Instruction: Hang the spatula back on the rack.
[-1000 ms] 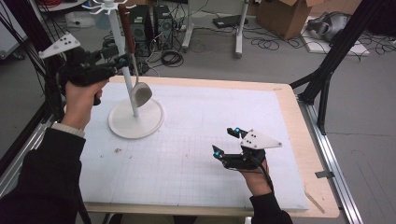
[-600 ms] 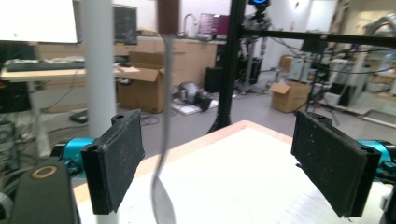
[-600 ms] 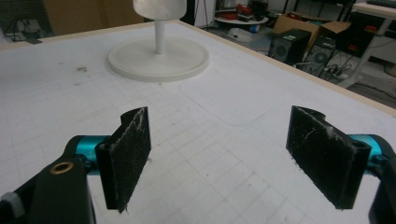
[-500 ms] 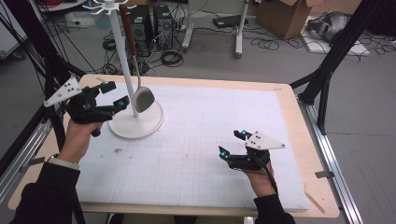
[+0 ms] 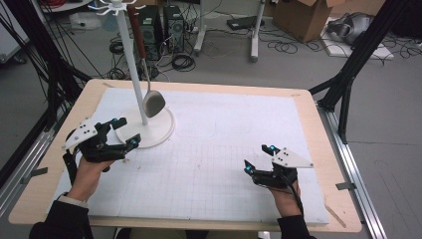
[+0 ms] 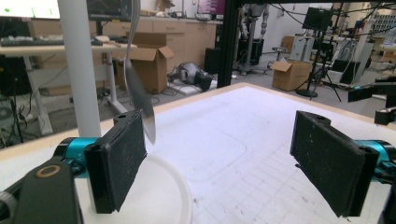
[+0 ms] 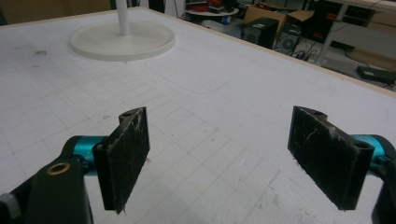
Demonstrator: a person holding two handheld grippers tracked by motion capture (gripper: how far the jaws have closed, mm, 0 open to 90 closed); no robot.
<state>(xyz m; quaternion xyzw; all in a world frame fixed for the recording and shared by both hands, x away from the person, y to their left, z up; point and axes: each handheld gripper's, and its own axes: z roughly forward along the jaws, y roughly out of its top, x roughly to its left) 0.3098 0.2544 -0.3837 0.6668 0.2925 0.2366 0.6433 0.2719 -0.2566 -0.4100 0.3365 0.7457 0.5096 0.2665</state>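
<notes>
Metal ladle [image 5: 153, 103] on white stand [image 5: 149, 130]; left gripper [image 5: 121, 134] and right gripper [image 5: 259, 158] fingers apart, empty.

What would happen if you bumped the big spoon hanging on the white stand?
The spoon hangs freely from a hook at the top, so it would probably swing. It looks like stiff metal, unlikely to bend. The stand has a wide round base, so it likely stays upright.
</notes>
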